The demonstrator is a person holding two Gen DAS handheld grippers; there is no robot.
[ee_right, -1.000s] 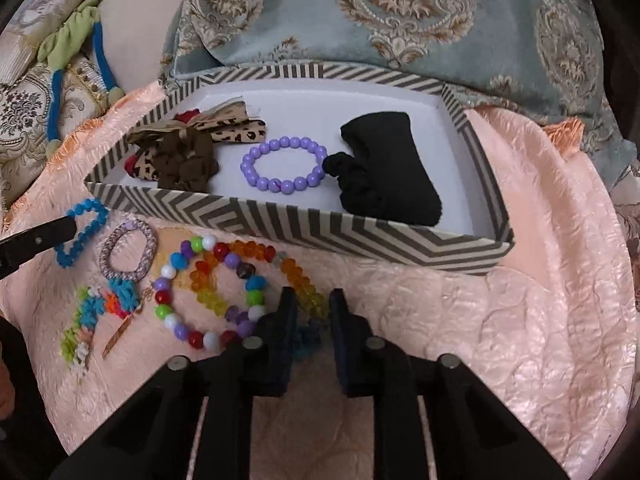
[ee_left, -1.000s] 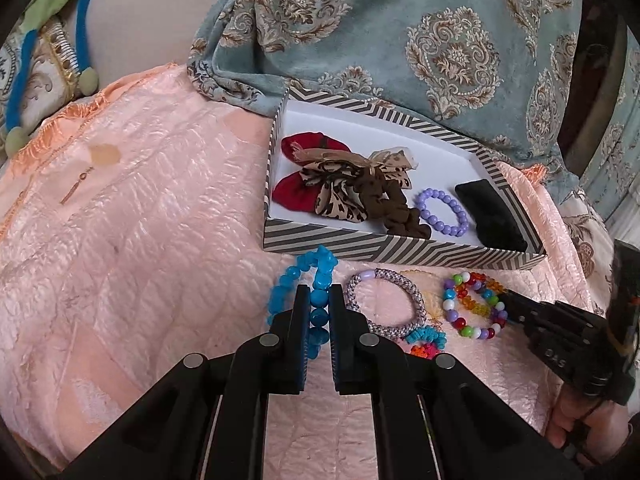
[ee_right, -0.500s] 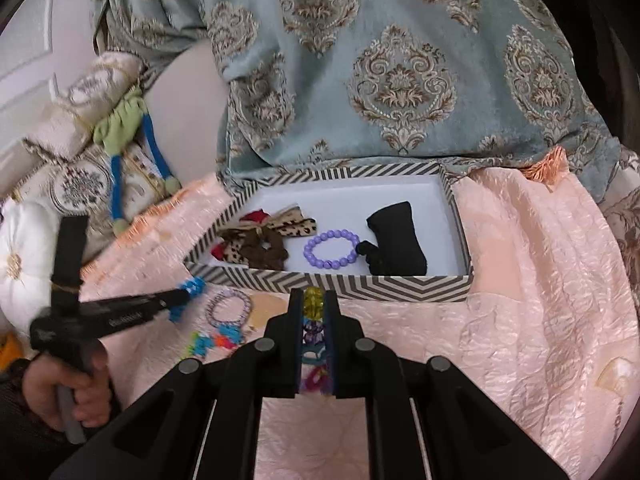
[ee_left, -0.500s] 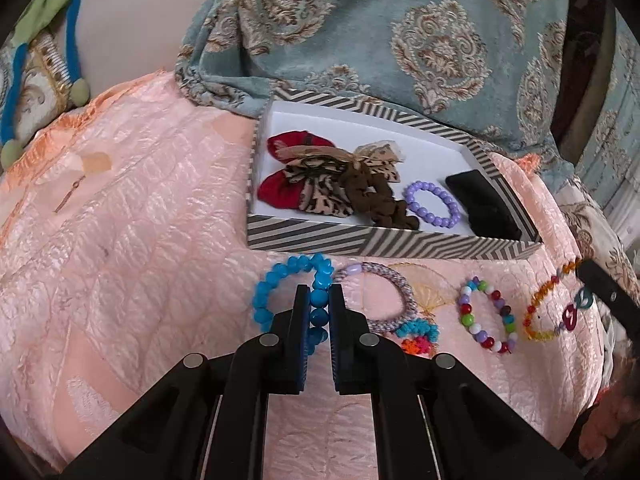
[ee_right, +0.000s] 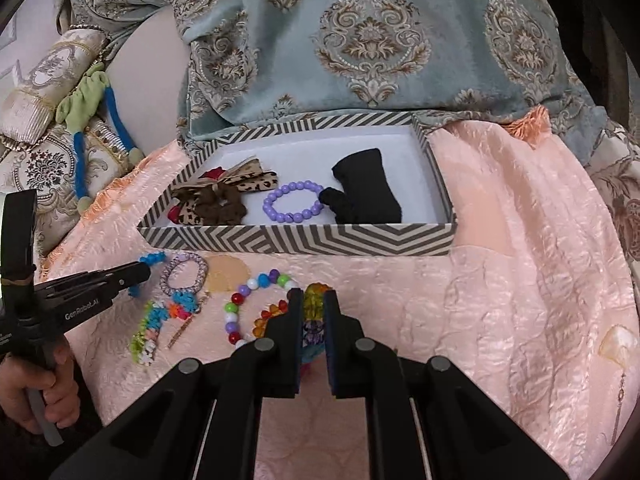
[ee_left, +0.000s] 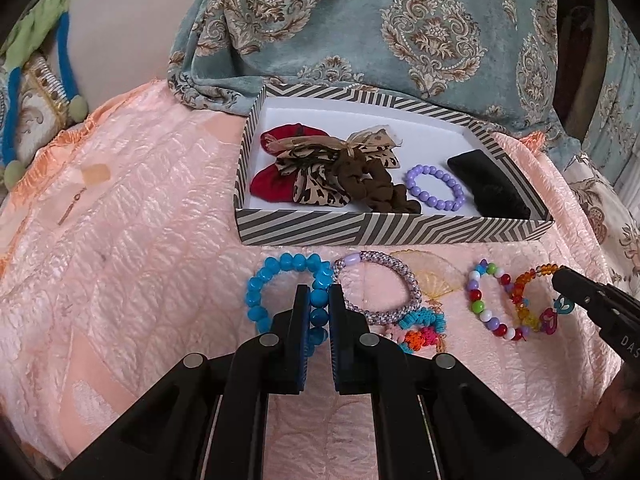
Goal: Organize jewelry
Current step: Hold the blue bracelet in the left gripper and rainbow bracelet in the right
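A striped box on the pink bedspread holds hair bows, a purple bead bracelet and a black cloth item. My left gripper is shut on a blue bead bracelet lying in front of the box. My right gripper is shut on an amber and rainbow bead bracelet, low over the bedspread. A multicoloured bead bracelet and a lilac woven bracelet lie between them.
A small bright knitted trinket lies near the lilac bracelet. A patterned teal throw hangs behind the box. Cushions and a green-blue cord sit at the far left. The pink bedspread stretches right.
My right gripper, still holding the amber bracelet, has come back down towards the bedspread beside the multicoloured bracelet. My left gripper stays shut on the blue bracelet.
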